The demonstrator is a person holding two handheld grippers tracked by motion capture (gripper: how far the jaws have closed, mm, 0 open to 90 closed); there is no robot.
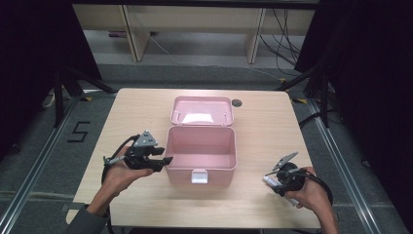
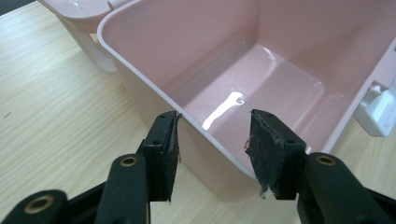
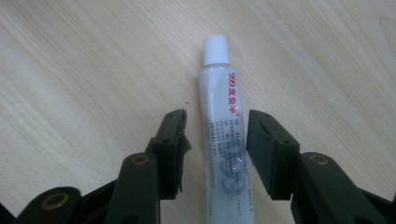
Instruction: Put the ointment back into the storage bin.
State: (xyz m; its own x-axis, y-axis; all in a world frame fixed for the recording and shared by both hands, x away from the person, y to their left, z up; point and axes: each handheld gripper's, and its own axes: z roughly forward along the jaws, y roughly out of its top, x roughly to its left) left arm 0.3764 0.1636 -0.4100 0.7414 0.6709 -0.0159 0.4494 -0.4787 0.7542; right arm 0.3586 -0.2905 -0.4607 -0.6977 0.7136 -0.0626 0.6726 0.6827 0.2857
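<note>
High view: the left gripper (image 1: pixel 163 159) hovers at the pink box's (image 1: pixel 201 168) left wall, while the right gripper (image 1: pixel 273 176) hangs over the desk (image 1: pixel 146 107). Left gripper view: released fingers (image 2: pixel 161 154) straddle the box rim. Right gripper view: spread fingers (image 3: pixel 170 149) flank a white tube (image 3: pixel 223 126), not clenched.
</note>
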